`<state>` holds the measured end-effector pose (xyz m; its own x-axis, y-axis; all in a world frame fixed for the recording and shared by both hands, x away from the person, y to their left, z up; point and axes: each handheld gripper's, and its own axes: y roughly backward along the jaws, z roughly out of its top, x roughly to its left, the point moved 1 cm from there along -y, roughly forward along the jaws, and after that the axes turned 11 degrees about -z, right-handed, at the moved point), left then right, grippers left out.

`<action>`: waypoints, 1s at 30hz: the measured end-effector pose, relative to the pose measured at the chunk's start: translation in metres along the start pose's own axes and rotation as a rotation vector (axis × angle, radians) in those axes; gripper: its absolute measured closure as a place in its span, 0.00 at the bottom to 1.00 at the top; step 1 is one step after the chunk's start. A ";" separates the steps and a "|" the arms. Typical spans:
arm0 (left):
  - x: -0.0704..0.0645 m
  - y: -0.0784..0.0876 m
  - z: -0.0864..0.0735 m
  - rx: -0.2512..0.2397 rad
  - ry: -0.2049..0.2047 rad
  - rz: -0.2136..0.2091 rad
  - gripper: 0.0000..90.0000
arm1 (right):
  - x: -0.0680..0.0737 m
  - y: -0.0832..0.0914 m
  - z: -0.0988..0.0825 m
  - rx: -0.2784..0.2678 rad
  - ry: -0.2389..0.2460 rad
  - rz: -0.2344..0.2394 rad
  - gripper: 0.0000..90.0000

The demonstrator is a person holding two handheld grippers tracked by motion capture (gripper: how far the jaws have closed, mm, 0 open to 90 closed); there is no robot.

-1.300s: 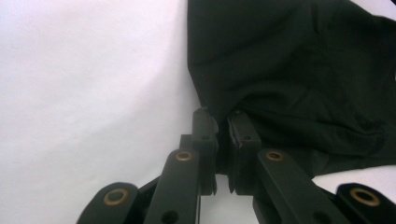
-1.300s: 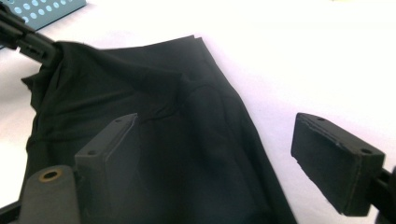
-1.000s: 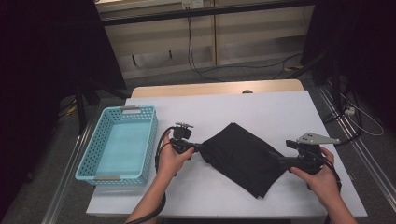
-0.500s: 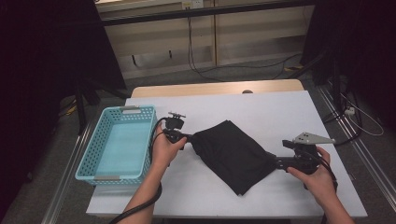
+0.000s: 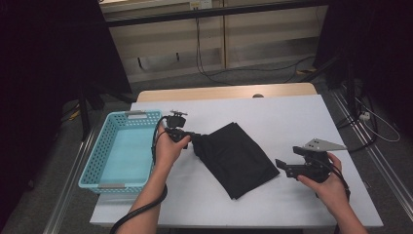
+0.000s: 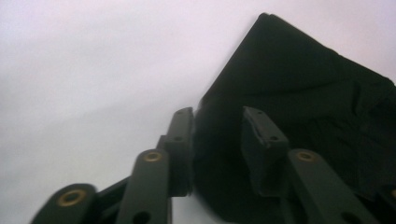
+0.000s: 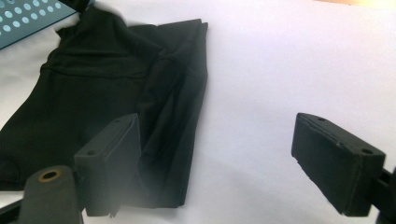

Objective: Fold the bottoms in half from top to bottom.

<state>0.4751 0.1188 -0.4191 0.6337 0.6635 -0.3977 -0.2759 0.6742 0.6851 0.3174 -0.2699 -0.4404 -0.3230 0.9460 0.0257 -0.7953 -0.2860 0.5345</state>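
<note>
White tabletop, dim room beyond, turquoise basket [image 5: 104, 156] at far left. Since a second ago the black cloth [image 5: 236, 156] has gone from spread to folded narrower, its right end released. My left gripper [image 5: 187, 138] has just been opening, jaws parted astride the cloth's left corner, no longer pinching. My right gripper [image 5: 282, 167] waits wide open and empty, right of the cloth. Fold looks done; cloth lies mid-table, diagonal, slightly rumpled.

One black cloth [image 5: 236, 157] is counted at the middle of the high view, and one turquoise basket [image 5: 92, 168] is counted at its left. Two grippers are seen, a left gripper [image 5: 191, 138] left of centre and a right gripper [image 5: 280, 165] at the lower right. One white table [image 5: 292, 117] is counted beneath them all.
</note>
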 end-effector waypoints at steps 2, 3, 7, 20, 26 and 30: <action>0.001 0.004 -0.002 -0.027 0.024 0.017 0.55 | 0.000 -0.001 0.000 0.002 0.002 0.001 0.17; 0.000 0.007 -0.003 -0.043 0.038 0.016 0.49 | 0.001 -0.002 0.000 0.004 0.006 0.002 0.17; -0.004 0.006 -0.007 -0.042 0.019 0.021 0.43 | 0.003 -0.002 0.001 0.001 0.008 0.006 0.17; -0.007 -0.021 -0.033 0.010 0.018 0.044 0.48 | 0.008 -0.003 0.001 0.005 0.026 0.017 0.17; -0.011 -0.025 -0.037 0.018 0.020 0.034 0.71 | 0.009 -0.002 0.001 0.004 0.030 0.016 0.17; -0.018 -0.030 -0.036 0.031 0.035 -0.029 0.85 | 0.010 -0.003 0.000 0.013 0.034 0.012 0.17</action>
<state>0.4458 0.0981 -0.4546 0.6154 0.6552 -0.4381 -0.2353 0.6832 0.6913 0.3165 -0.2597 -0.4419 -0.3498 0.9368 0.0037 -0.7846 -0.2951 0.5453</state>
